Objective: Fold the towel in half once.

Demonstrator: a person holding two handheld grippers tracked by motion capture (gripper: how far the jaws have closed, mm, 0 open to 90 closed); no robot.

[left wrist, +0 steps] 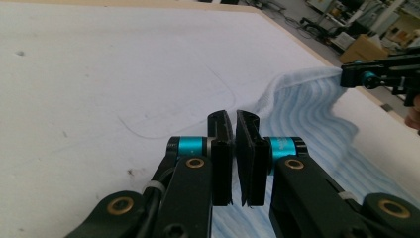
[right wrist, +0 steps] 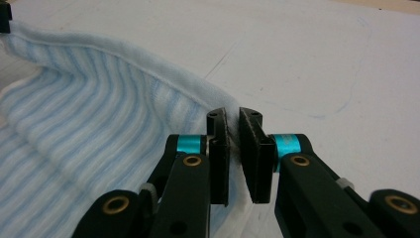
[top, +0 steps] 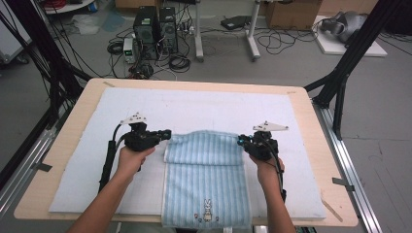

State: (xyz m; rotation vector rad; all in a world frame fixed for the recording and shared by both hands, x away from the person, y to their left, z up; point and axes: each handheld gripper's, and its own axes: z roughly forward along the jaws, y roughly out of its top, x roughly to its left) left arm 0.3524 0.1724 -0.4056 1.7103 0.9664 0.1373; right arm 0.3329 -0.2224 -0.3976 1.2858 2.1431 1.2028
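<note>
A: Where is the towel?

B: A pale blue striped towel (top: 206,179) lies on a white mat (top: 194,109) that covers a wooden table (top: 311,121). Its near end, with a small rabbit motif (top: 207,211), hangs at the table's near edge. Its far part is folded back over itself into a thick band.

A: How are the hands placed around the towel?

B: Both forearms come in from the near edge, one on each side of the towel, reaching forward and level with each other. The left hand (top: 130,160) grips the left gripper (top: 167,134) at the towel's far left corner, jaws turned inward toward the cloth. The right hand (top: 265,170) holds the right gripper (top: 240,140) at the far right corner, also pointing inward.

A: Are the claws clenched?

B: Yes. In the left gripper view the jaws are pinched together on the towel's edge (left wrist: 297,114). In the right gripper view the jaws are clamped on the raised hem (right wrist: 124,74), with cloth showing between the pads
</note>
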